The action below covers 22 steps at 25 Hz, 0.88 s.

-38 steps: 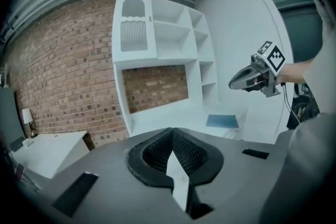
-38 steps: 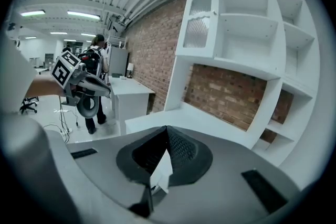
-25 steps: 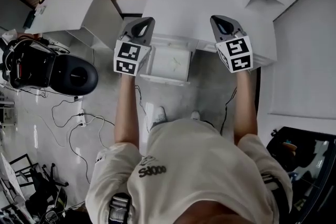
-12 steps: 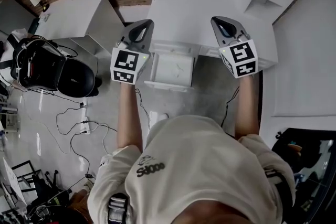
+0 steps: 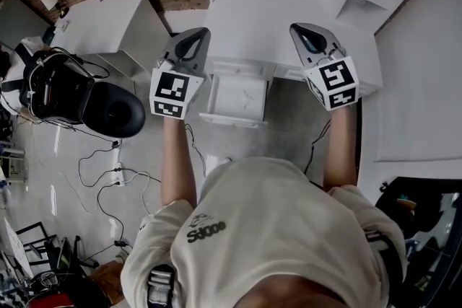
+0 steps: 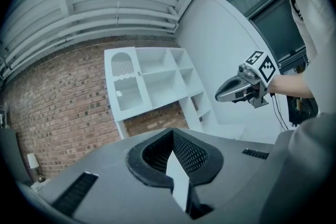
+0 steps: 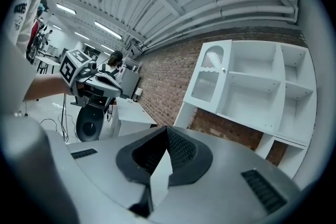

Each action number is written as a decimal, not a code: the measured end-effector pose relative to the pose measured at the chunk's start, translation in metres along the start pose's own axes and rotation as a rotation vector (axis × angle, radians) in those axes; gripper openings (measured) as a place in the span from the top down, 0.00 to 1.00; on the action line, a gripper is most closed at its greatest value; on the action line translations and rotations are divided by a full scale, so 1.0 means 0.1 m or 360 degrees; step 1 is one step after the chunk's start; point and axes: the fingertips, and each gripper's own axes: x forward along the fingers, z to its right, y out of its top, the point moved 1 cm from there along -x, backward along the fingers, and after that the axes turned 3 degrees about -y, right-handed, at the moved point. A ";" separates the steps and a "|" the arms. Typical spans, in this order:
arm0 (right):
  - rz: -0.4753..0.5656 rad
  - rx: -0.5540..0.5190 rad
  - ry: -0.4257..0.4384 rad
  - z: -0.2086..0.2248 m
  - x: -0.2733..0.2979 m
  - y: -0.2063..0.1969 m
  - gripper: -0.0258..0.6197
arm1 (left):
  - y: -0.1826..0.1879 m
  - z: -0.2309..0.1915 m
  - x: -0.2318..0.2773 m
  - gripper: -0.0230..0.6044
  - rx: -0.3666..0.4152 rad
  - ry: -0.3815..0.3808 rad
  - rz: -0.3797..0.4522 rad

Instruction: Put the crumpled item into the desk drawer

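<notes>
In the head view, the person is standing at the near edge of the white table (image 5: 249, 7). They are holding the left gripper (image 5: 193, 40) and the right gripper (image 5: 304, 34) out over it, well apart. The drawer (image 5: 228, 119) is standing pulled out toward the person, lower than the two grippers and between them. Its inside is showing pale and almost bare. Whether the crumpled item is lying in it is too faint to tell, and nothing crumpled is showing on the table top.

In the left gripper view, the left gripper (image 6: 172, 136) is keeping its jaws pressed together with nothing between them. It is looking level toward a white shelf unit (image 6: 152, 78) against a brick wall (image 6: 58, 113). The right gripper (image 6: 220, 95) is hanging in the air at the right, touching nothing.

In the right gripper view, the right gripper (image 7: 165, 132) is likewise showing its jaws closed on each other and empty. The left gripper (image 7: 116, 93) is hovering at the left, also free of any load.

Neither gripper is carrying the item, so this is looking like a pause beside the open drawer rather than a carry. If the item is already lying inside, the next move is calling for a gripper to come down to the drawer front and push it toward the far side. If not, the item is needing to be found first, and one gripper must be spreading its jaws before reaching for it.
</notes>
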 end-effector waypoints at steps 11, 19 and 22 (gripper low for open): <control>-0.0016 -0.0006 0.0016 0.02 -0.02 -0.07 0.96 | -0.04 0.04 0.01 0.93 -0.0018 0.0016 -0.0016; -0.0022 0.0011 0.0014 0.07 -0.05 -0.14 0.96 | -0.08 0.11 0.06 0.93 -0.0049 0.0006 -0.0019; -0.0030 0.0000 0.0013 0.06 -0.07 -0.15 0.96 | -0.09 0.13 0.04 0.93 -0.0043 0.0008 -0.0036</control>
